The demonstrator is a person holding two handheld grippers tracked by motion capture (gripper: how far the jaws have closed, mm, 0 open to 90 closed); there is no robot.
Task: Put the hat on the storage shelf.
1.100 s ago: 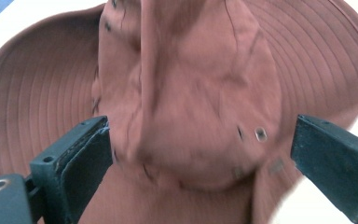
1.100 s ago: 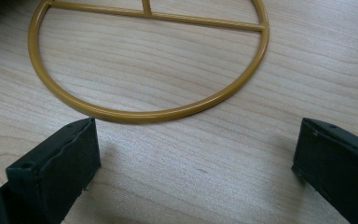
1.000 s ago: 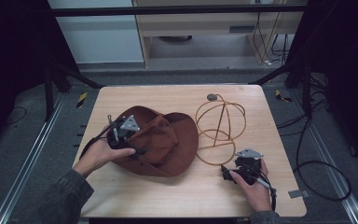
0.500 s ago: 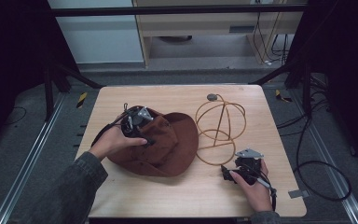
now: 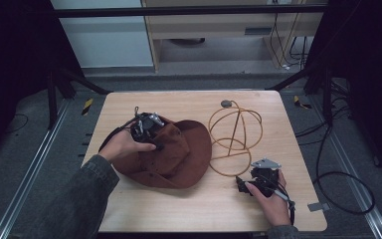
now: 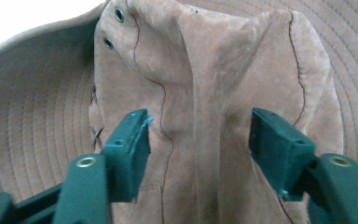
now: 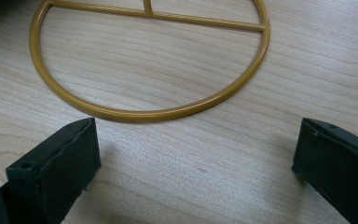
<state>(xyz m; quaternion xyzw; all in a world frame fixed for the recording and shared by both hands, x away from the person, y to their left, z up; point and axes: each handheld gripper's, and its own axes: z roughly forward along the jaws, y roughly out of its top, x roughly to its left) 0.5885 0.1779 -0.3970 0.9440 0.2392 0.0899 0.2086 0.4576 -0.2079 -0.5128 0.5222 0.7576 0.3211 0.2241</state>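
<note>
A brown suede brimmed hat (image 5: 179,154) lies on the wooden table (image 5: 189,104), left of a gold wire hat stand (image 5: 235,133). My left gripper (image 5: 154,137) is over the hat's crown, held from the left by a hand. In the left gripper view its green jaws stand open astride the creased crown (image 6: 200,93), one pad (image 6: 133,144) on each side. My right gripper (image 5: 243,183) rests low near the front right of the table. It is open with bare wood between its fingers (image 7: 60,163), just short of the stand's base ring (image 7: 149,114).
The stand's round base ring (image 5: 229,162) lies on the table between the hat and my right gripper. A small grey knob (image 5: 226,103) tops the stand near the far edge. Cables trail on the floor at the right (image 5: 338,179).
My left gripper has moved from the hat's left brim up and to the right onto the crown. The right gripper has stayed put.
</note>
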